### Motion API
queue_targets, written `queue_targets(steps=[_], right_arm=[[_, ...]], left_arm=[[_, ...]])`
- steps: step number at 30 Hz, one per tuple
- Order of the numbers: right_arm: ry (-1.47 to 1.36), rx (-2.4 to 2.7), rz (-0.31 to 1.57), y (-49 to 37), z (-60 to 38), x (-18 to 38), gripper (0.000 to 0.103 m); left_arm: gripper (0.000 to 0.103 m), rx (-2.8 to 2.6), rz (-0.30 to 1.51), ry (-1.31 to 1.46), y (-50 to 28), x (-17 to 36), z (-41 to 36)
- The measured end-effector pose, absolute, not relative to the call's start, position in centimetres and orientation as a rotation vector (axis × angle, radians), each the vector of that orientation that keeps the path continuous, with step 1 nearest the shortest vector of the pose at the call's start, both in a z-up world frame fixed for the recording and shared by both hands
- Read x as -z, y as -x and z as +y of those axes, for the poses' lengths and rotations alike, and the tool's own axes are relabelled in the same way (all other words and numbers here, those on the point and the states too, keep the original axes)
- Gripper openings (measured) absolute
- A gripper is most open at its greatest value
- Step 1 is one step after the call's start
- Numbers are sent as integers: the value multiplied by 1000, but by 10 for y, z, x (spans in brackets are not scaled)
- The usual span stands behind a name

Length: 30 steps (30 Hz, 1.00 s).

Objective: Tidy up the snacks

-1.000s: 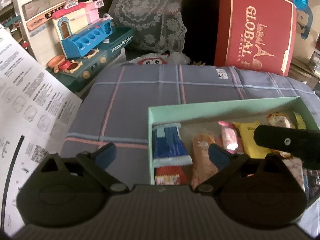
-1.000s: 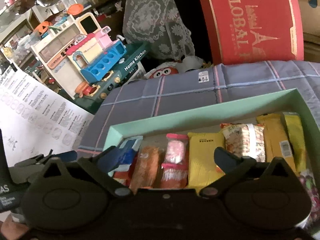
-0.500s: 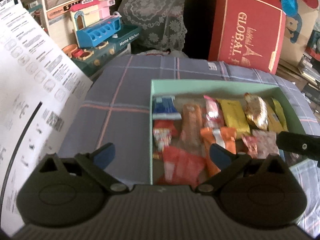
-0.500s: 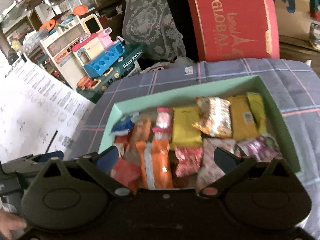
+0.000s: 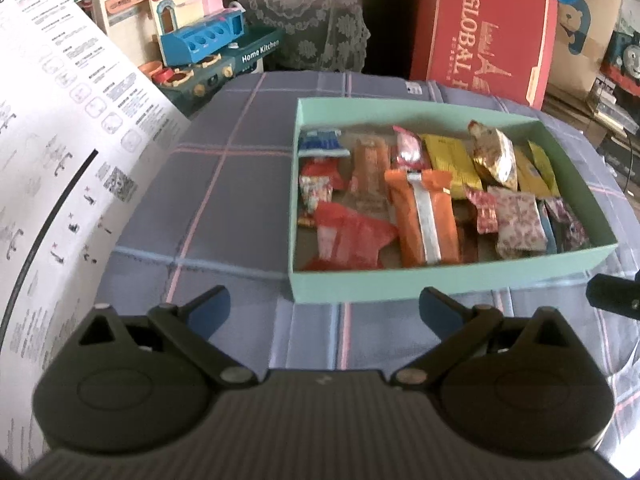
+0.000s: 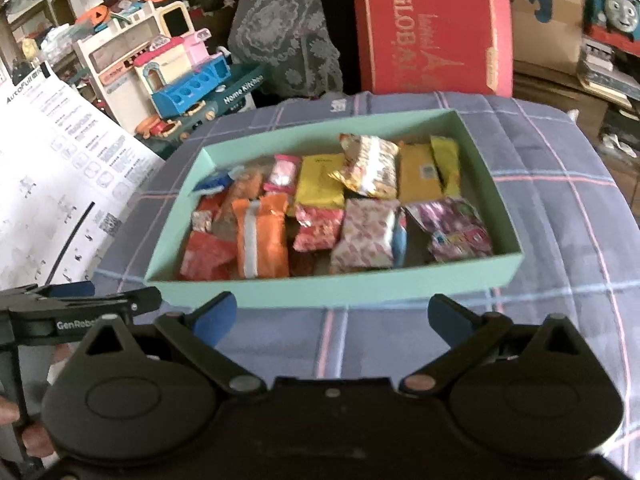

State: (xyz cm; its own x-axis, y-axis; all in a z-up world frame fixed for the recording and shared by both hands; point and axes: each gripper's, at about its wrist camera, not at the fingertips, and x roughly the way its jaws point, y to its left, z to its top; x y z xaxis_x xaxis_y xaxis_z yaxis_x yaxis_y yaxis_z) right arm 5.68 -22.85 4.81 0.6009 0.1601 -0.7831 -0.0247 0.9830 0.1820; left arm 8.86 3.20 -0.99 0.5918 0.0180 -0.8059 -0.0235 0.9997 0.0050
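A mint-green box (image 5: 440,282) (image 6: 320,290) sits on a blue-grey checked cloth and holds several snack packets. Among them are an orange packet (image 5: 424,212) (image 6: 262,236), a red one (image 5: 348,236), yellow ones (image 5: 448,160) (image 6: 320,180) and a gold foil bag (image 5: 494,156) (image 6: 370,166). My left gripper (image 5: 324,310) is open and empty, just short of the box's near wall. My right gripper (image 6: 330,314) is likewise open and empty in front of that wall. The left gripper's body (image 6: 76,308) shows at the right wrist view's left edge.
A large white printed sheet (image 5: 60,140) (image 6: 52,168) lies over the cloth's left side. Behind the table stand a toy kitchen (image 5: 208,40) (image 6: 188,76), a lace-covered shape (image 5: 308,12) and a red "GLOBAL" box (image 5: 484,36) (image 6: 436,28). Bare cloth (image 5: 224,184) lies left of the box.
Both grippers have drawn back and up from over the box; the whole box now shows, with its near wall ahead of the fingertips. Both stayed open and empty.
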Motion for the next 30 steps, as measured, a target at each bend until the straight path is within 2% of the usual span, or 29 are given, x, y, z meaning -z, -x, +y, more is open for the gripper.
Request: queue_targets(steps=[15,30], right_arm=[[-219,-15,996,-31,-256,-21,103],[-204,-17,1015,-31,-258,-19,103]], left_arm=[[103,-31,1007,-4,-73,36,27],[103,-34,999,-9,-68,33,25]])
